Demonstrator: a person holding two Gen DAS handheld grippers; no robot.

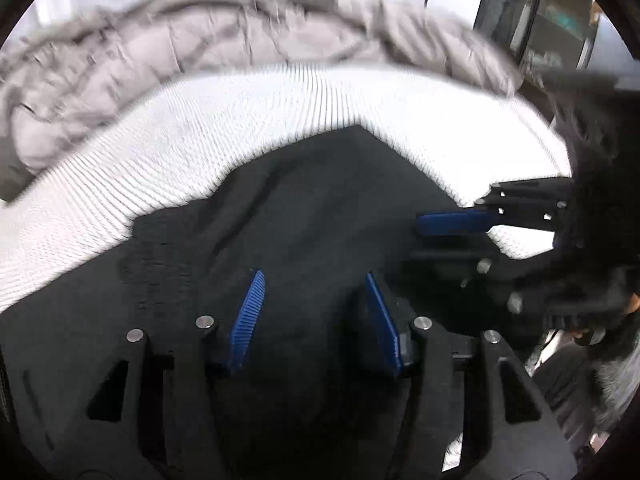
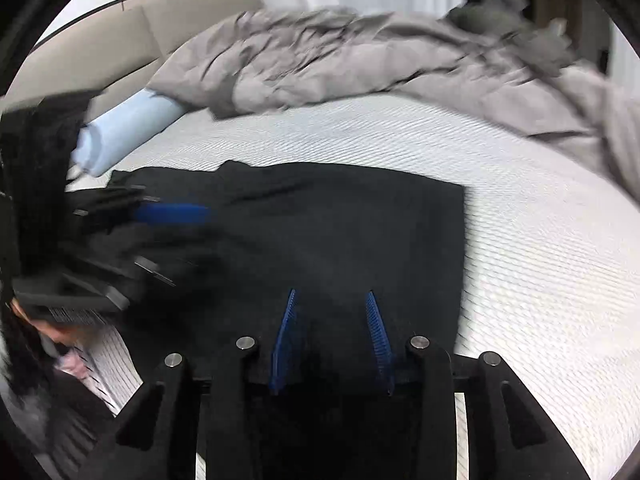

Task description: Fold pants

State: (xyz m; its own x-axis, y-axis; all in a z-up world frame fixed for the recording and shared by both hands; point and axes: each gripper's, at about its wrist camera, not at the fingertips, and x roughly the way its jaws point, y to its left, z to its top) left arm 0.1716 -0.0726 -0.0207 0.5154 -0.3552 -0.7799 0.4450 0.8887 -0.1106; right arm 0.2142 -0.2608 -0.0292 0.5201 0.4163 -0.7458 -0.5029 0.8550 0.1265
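Note:
Black pants (image 1: 304,200) lie flat on the white ribbed mattress (image 1: 200,140), folded into a rough rectangle (image 2: 340,220) with a straight right edge. My left gripper (image 1: 314,274) hovers over the near part of the pants. Its blue pads stand apart, and I see nothing pinched between them. My right gripper (image 2: 332,292) is over the pants' near edge, its pads also apart with only the flat cloth showing below. From the right of the left wrist view comes the right gripper's blue finger (image 1: 452,222). At the left of the right wrist view is the left gripper's blue finger (image 2: 172,212), blurred.
A crumpled grey duvet (image 2: 360,52) is bunched along the far side of the bed. A light blue roll (image 2: 124,128) lies at the far left by a beige headboard (image 2: 100,40). Bare mattress (image 2: 540,260) stretches right of the pants. A dark-sleeved hand (image 2: 60,332) holds the left gripper.

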